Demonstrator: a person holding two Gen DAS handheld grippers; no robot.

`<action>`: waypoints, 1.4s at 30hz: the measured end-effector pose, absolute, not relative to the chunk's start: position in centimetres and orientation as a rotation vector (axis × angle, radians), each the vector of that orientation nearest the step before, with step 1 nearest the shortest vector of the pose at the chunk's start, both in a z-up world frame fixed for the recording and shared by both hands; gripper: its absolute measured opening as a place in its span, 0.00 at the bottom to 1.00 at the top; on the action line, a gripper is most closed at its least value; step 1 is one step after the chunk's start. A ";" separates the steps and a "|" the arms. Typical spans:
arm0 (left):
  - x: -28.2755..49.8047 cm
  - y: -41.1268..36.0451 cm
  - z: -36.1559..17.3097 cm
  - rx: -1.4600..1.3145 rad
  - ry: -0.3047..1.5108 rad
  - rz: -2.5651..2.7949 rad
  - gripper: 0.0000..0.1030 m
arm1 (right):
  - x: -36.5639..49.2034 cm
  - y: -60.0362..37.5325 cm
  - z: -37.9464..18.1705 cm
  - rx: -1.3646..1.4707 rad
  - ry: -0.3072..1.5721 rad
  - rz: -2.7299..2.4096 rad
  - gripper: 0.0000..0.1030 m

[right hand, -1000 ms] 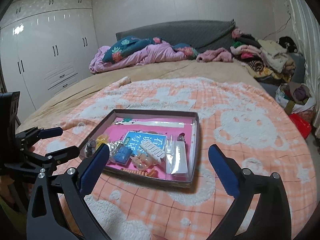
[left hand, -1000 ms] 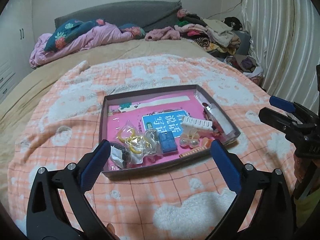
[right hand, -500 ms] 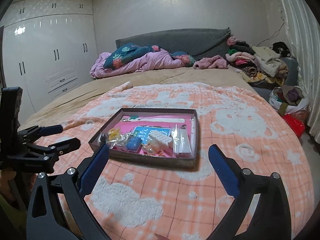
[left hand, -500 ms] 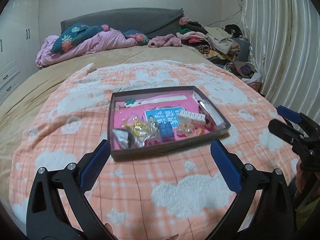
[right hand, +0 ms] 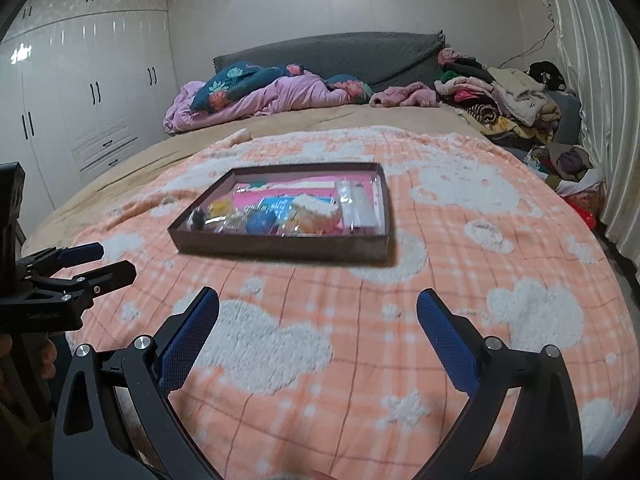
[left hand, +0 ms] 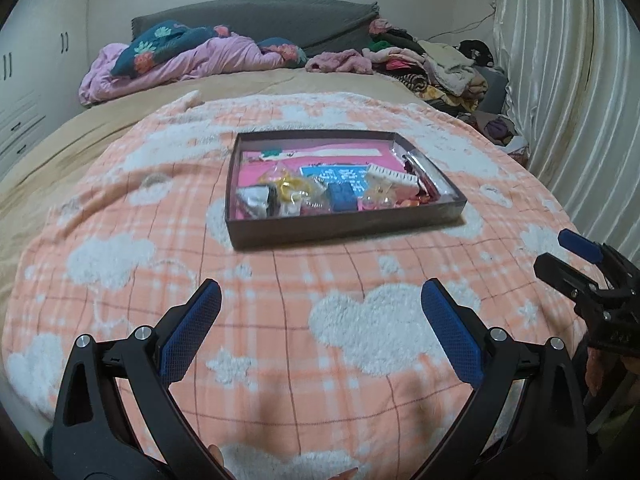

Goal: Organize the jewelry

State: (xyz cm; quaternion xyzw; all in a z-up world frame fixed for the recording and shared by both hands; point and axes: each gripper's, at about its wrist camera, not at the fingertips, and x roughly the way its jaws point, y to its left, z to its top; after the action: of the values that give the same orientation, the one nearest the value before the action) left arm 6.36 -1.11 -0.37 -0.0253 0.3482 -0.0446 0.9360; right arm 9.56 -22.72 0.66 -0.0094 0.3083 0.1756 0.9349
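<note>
A shallow dark box (left hand: 344, 228) with a pink floor sits on the peach blanket; it also shows in the right wrist view (right hand: 280, 246). It holds bagged yellow jewelry (left hand: 286, 186), a blue piece (left hand: 340, 196), a white comb-like piece (left hand: 390, 174) and a clear packet (right hand: 356, 206). My left gripper (left hand: 320, 296) is open and empty, well short of the box. My right gripper (right hand: 318, 306) is open and empty, also short of it. Each gripper shows at the edge of the other's view.
The peach blanket with white clouds (left hand: 360, 320) covers the bed. Bedding (left hand: 192, 60) and a clothes pile (left hand: 436, 68) lie at the head. A curtain (left hand: 580, 120) hangs on the right, a white wardrobe (right hand: 80, 100) on the left.
Both grippers have drawn back from the box, which now sits farther away in both views. Both stay open and empty.
</note>
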 end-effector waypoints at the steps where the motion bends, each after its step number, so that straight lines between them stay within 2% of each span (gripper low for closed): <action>1: 6.2 -1.1 -0.5 -0.053 0.713 -0.088 0.91 | 9.5 -22.6 0.6 -0.020 0.633 0.361 0.96; 42: 5.3 -0.6 -0.4 -0.052 0.713 -0.079 0.91 | 9.2 -21.9 0.4 -0.019 0.674 0.389 0.96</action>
State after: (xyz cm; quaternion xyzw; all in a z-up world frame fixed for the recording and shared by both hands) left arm 5.28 -0.61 -0.42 -0.0255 0.3489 -0.0389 0.9360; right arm 9.24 -21.88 0.42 -0.0091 0.3287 0.1894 0.9252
